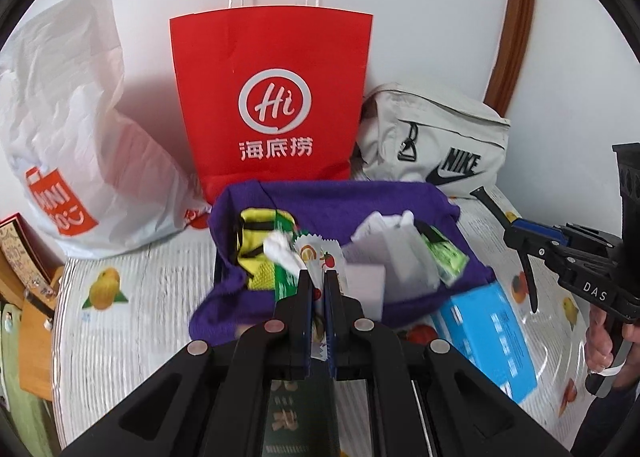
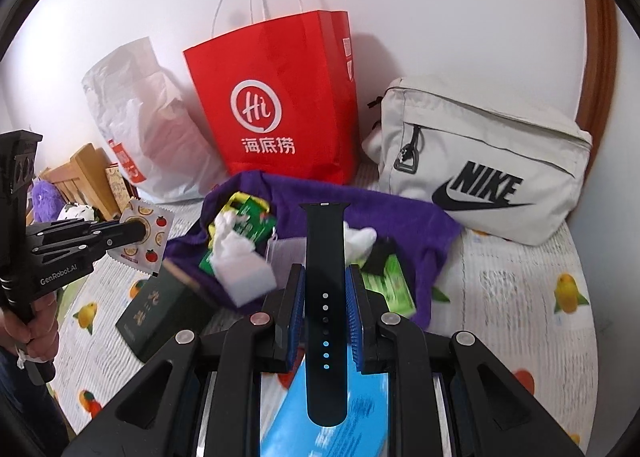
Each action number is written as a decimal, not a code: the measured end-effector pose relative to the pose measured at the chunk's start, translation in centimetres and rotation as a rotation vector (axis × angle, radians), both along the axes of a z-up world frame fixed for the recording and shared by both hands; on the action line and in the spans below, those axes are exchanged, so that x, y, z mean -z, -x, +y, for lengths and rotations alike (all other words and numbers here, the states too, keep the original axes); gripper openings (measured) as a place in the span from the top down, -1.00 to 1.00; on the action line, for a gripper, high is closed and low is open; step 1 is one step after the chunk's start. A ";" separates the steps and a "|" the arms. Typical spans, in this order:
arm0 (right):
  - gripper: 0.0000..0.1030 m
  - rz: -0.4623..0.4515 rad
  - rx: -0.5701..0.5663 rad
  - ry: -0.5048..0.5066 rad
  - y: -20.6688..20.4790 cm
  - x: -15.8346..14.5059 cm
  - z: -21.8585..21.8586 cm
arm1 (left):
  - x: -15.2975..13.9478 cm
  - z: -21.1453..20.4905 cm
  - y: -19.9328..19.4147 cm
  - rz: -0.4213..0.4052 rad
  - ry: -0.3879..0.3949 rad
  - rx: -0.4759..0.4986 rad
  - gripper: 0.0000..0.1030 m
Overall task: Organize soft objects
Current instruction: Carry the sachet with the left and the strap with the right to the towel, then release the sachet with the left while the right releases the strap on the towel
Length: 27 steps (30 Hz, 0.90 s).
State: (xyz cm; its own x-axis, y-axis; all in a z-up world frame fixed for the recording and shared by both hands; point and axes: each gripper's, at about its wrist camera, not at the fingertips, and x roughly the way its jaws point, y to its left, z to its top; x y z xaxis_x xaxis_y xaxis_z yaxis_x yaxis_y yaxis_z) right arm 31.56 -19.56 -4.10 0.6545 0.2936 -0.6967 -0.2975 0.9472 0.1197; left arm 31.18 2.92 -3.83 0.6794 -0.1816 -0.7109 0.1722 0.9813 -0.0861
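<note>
While left gripper (image 1: pixel 318 289) pinches a crinkly sachet (image 1: pixel 320 257), right gripper (image 2: pixel 325 297) clamps a rubbery strap (image 2: pixel 325 257).

The blue box (image 2: pixel 344 417) is cut off by the bottom edge, its print too blurred to read.

— What's the surface?
— A desk (image 2: pixel 520 289) under a fruit-printed cover.
— What lies on it?
— A purple cloth (image 2: pixel 392 213), red paper bag (image 2: pixel 276 97), white plastic bag (image 1: pixel 80 129), beige Nike pouch (image 2: pixel 480 153), blue box (image 1: pixel 492 333), dark green box (image 2: pixel 160 313).
</note>
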 end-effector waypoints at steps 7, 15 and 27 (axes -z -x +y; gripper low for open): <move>0.61 0.025 0.005 -0.005 -4.1 0.7 0.4 | 0.3 0.6 -4.1 0.001 0.022 -0.010 0.88; 0.61 0.046 -0.002 -0.003 -7.6 1.9 1.3 | 1.4 0.8 -7.6 0.020 0.081 -0.013 0.88; 0.61 0.120 -0.004 0.006 -9.8 5.9 1.6 | 4.5 1.3 -10.1 0.095 0.076 -0.037 0.88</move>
State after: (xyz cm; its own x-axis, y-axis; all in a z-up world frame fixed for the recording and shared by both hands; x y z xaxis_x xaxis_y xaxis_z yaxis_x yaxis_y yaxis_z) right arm 41.35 -17.96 -9.97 0.5651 0.2914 -0.7718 -0.2850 0.9469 0.1488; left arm 41.33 4.20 -8.31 0.6170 -0.2134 -0.7575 0.1234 0.9769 -0.1746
